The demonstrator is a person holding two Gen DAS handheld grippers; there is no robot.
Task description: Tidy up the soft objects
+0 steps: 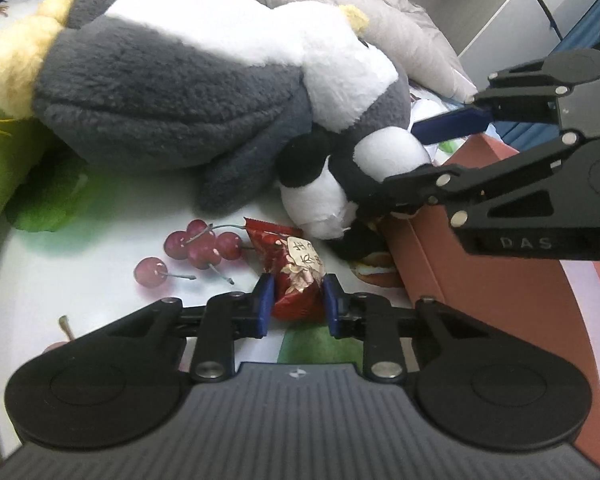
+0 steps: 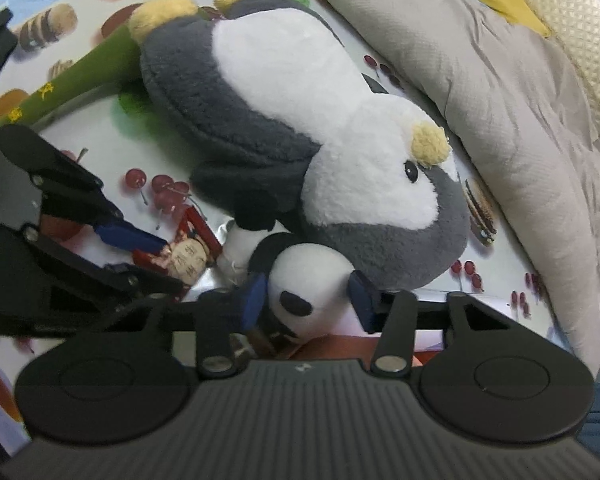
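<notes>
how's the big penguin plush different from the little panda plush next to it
The penguin plush is far larger than the panda plush. The penguin is grey and white with pale yellow tufts; the panda is black and white only. The penguin lies free on the printed sheet, gripped by nothing, while the panda's head sits between the right gripper's blue pads. Both are soft stuffed toys lying on the same sheet, touching each other.

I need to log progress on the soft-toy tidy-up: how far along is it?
Early. Nothing looks put away yet: the big penguin plush lies on the printed sheet beside the grey pillow. In hand: the left gripper is closed on the red snack packet, and the right gripper brackets the small panda plush. Left: moving all three.
</notes>
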